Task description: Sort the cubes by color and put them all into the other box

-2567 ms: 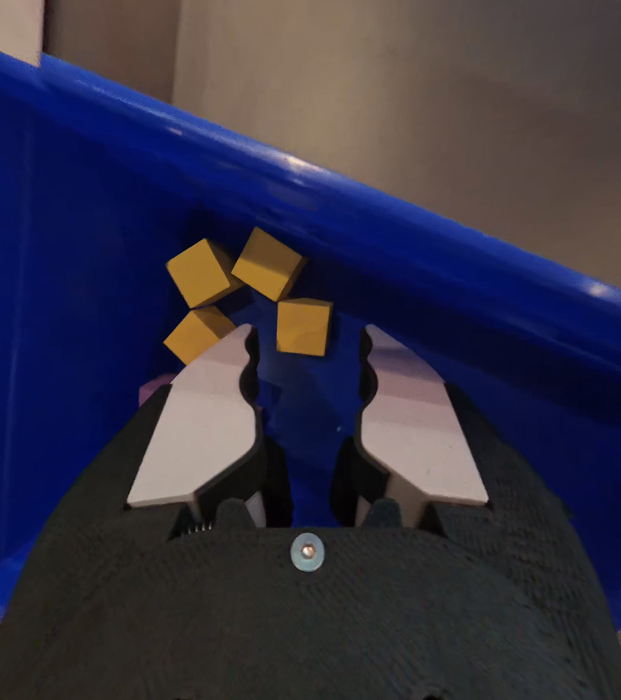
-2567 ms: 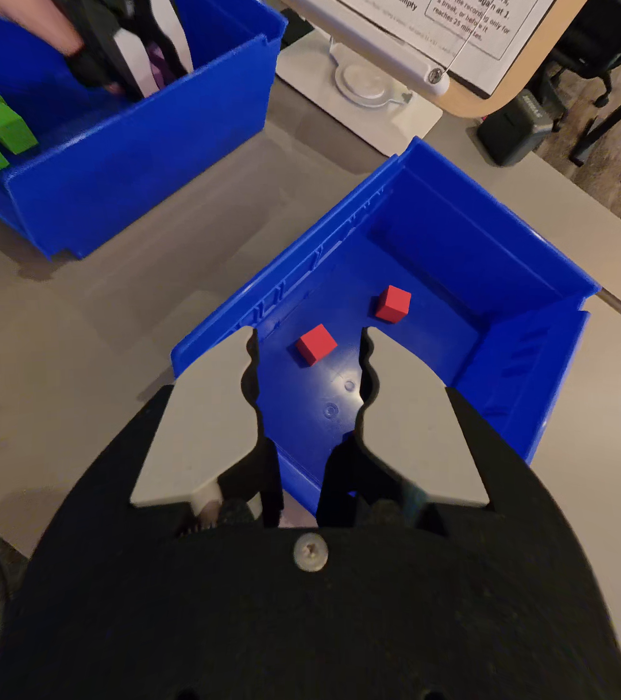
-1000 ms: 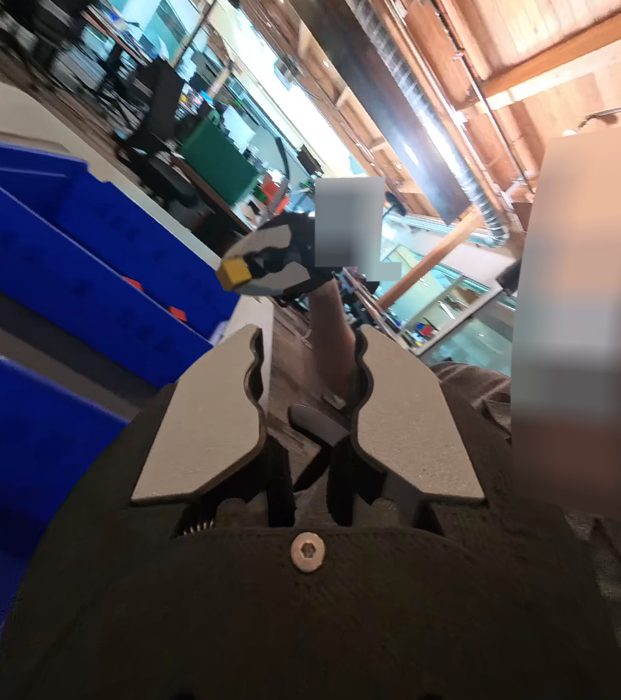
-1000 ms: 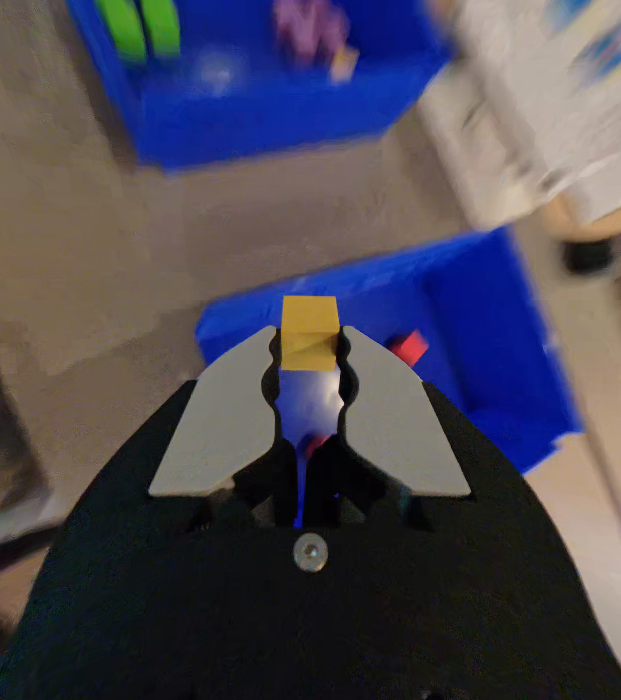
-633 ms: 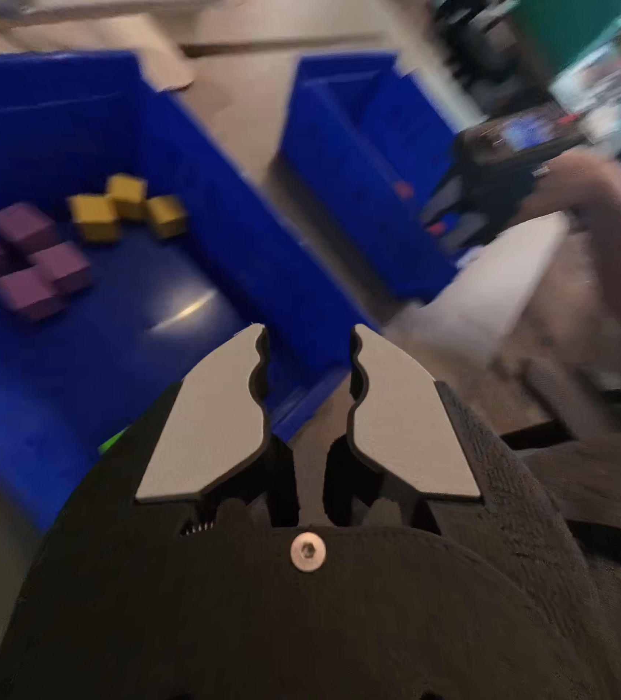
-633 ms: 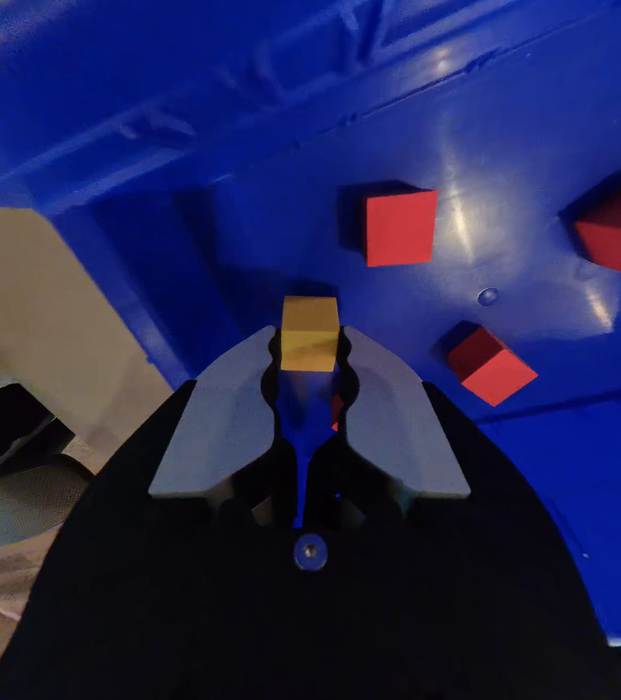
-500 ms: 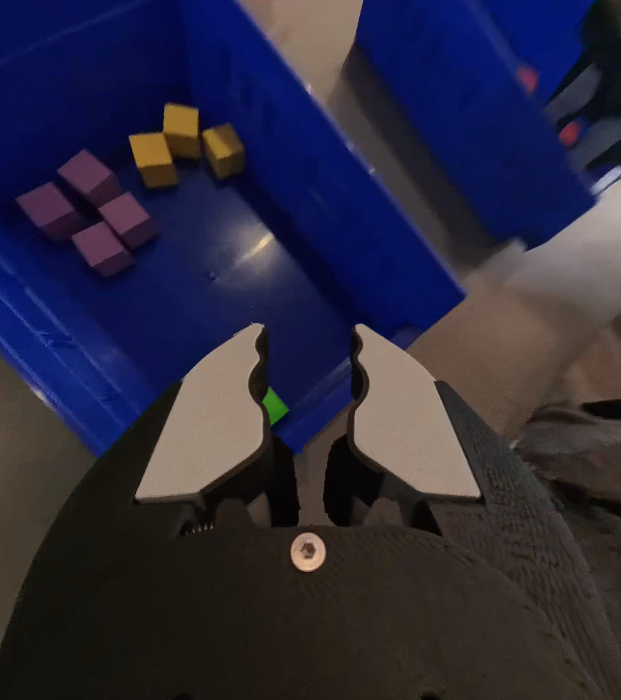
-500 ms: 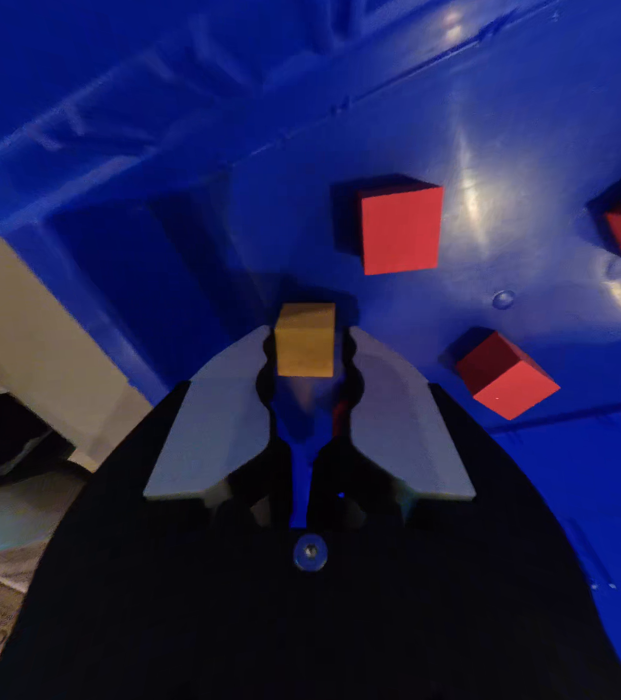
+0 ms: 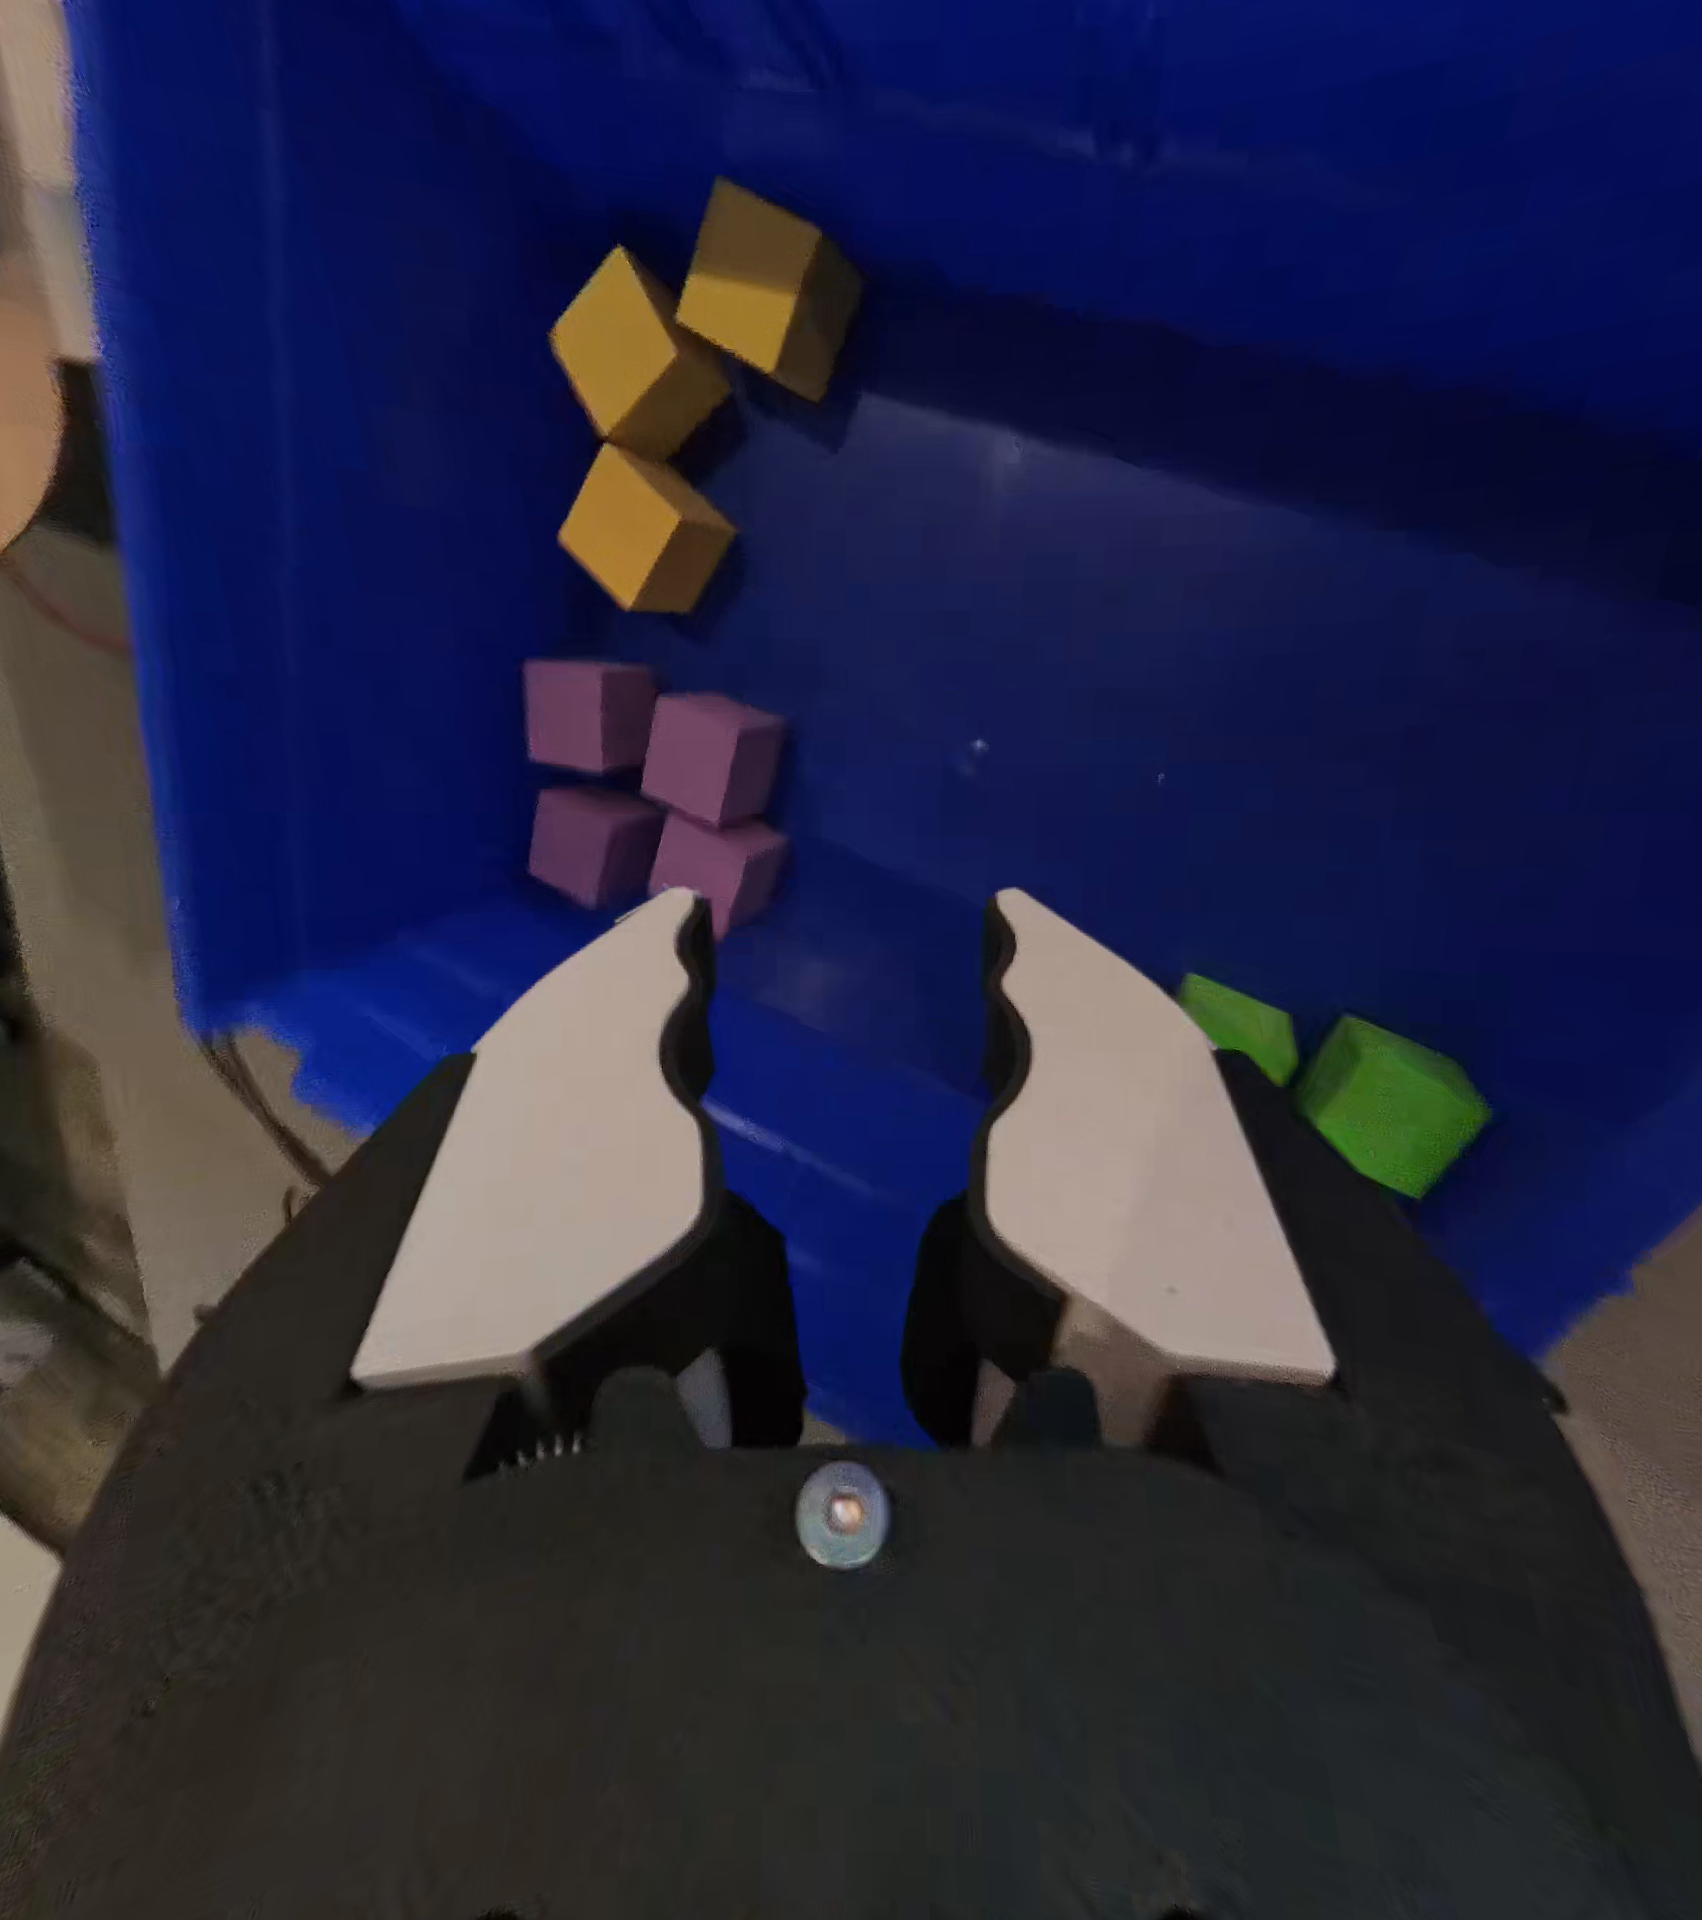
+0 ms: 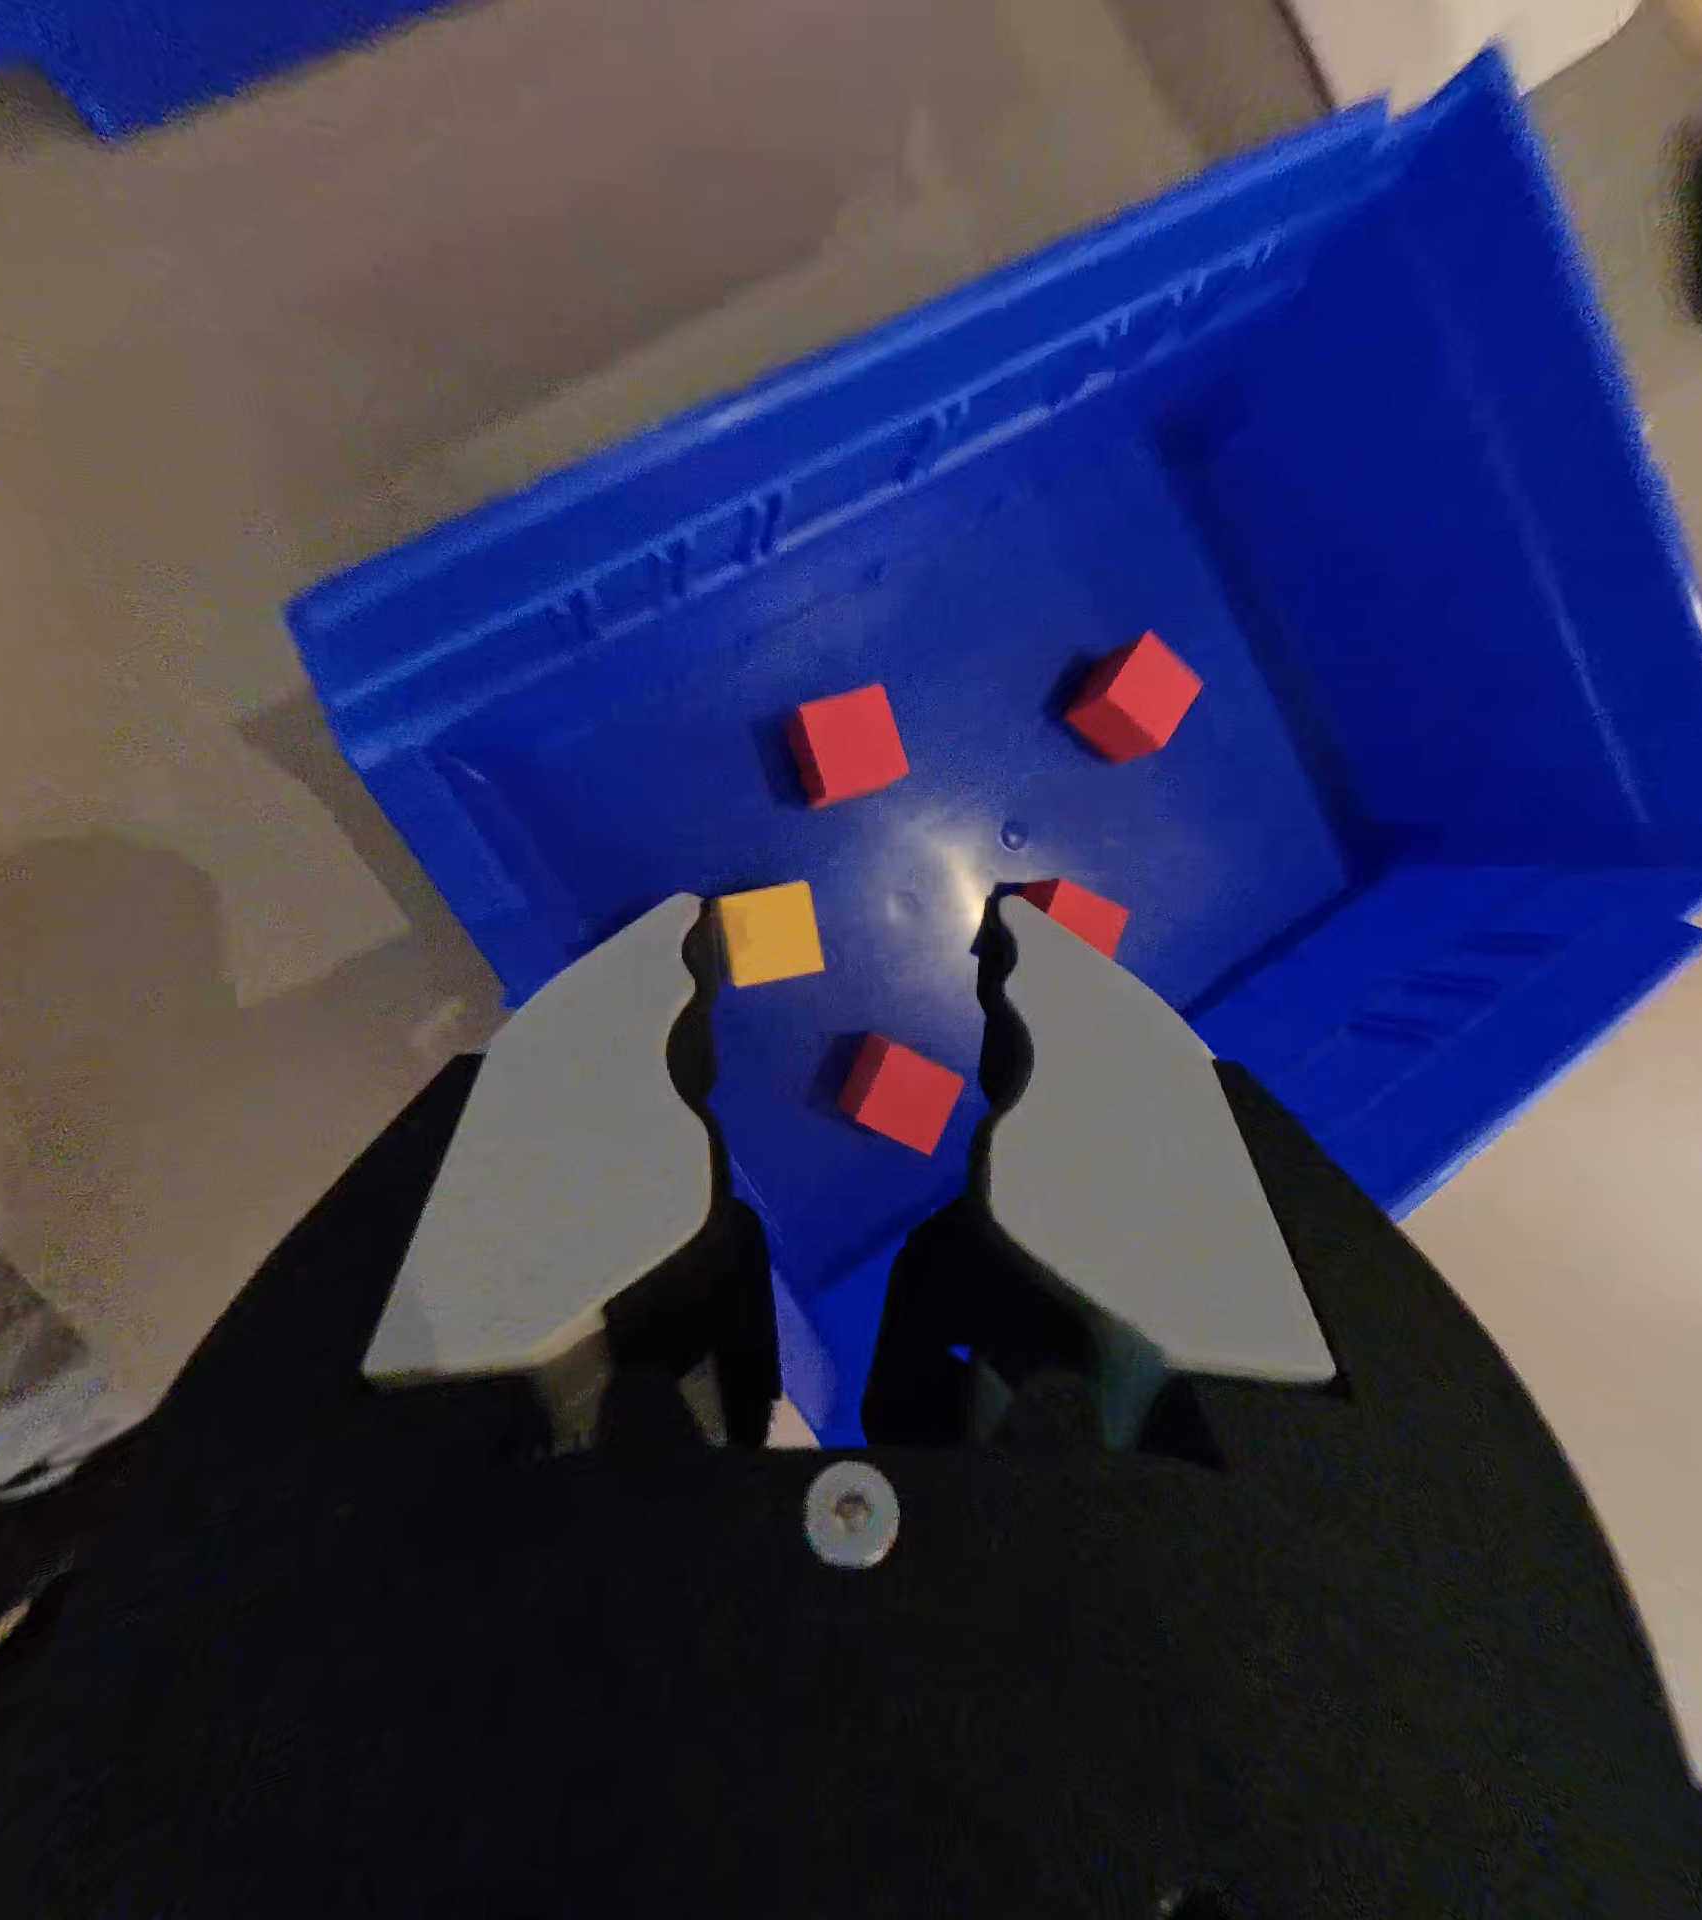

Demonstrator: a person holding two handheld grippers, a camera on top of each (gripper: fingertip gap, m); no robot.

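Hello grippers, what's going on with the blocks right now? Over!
Left gripper open, empty, over bin of yellow, purple, green blocks. Right gripper open, above second bin. Yellow block lies loose among red blocks. Nothing between the jaws.

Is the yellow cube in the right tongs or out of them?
Out: the yellow cube lies on the blue bin floor; the right tongs are open.

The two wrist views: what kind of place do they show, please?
Probably an indoor work or lab bench set up for sorting blocks. A blue plastic bin holds yellow cubes, purple cubes and green cubes; a second blue bin on a beige tabletop holds red cubes.
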